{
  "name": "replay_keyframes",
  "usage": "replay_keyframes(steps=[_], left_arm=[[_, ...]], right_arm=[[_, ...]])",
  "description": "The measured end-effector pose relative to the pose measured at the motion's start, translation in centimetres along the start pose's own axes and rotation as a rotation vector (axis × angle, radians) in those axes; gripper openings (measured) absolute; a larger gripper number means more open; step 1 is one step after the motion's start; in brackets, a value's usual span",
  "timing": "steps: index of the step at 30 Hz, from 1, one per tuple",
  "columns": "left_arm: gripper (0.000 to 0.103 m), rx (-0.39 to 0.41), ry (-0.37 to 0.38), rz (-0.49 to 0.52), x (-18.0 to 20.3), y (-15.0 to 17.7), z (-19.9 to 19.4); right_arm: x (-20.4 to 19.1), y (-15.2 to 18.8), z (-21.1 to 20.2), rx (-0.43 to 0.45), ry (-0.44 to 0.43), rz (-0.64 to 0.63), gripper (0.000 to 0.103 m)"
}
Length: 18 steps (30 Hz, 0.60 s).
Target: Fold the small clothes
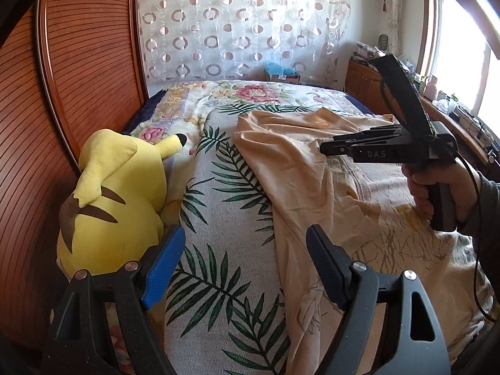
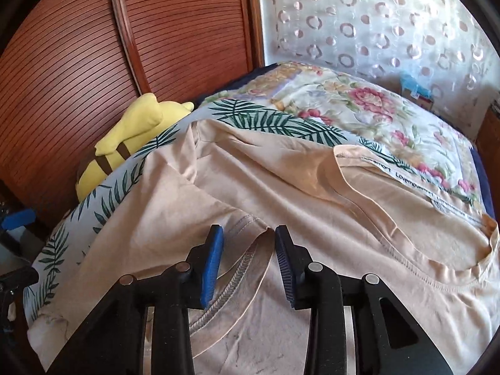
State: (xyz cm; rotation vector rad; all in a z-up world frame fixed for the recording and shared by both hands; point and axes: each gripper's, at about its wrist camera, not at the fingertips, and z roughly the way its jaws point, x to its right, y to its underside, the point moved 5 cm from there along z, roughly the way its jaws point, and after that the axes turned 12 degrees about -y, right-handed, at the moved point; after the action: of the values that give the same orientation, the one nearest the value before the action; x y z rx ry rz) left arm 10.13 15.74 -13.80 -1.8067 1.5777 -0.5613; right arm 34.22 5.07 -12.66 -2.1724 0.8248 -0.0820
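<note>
A peach T-shirt [image 1: 300, 162] lies spread and rumpled on a palm-leaf cover [image 1: 225, 218] on the bed; it fills most of the right wrist view [image 2: 281, 172], collar at the right [image 2: 468, 262]. My left gripper [image 1: 245, 265] is open and empty, above the cover beside the shirt's left edge. My right gripper [image 2: 248, 262] is open, its jaws on either side of a folded sleeve hem [image 2: 247, 250], touching nothing firmly. The right gripper also shows in the left wrist view [image 1: 325, 150], held by a hand above the shirt.
A yellow plush toy [image 1: 115, 200] lies at the bed's left edge against the wooden slatted headboard [image 1: 78, 78]. A floral quilt [image 1: 237, 93] covers the far bed. A wooden cabinet [image 1: 365, 84] and a cluttered windowsill stand at the right.
</note>
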Motion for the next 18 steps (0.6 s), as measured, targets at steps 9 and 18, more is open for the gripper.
replay_keyframes(steps=[9, 18], left_arm=[[0.080, -0.003, -0.005, -0.003, 0.1, -0.1, 0.3], [0.080, -0.009, 0.000, 0.004, 0.9, -0.3, 0.8]], right_arm=[[-0.3, 0.5, -4.2, 0.087, 0.025, -0.054, 0.003], [2.1, 2.1, -4.2, 0.049, 0.094, 0.009, 0.003]])
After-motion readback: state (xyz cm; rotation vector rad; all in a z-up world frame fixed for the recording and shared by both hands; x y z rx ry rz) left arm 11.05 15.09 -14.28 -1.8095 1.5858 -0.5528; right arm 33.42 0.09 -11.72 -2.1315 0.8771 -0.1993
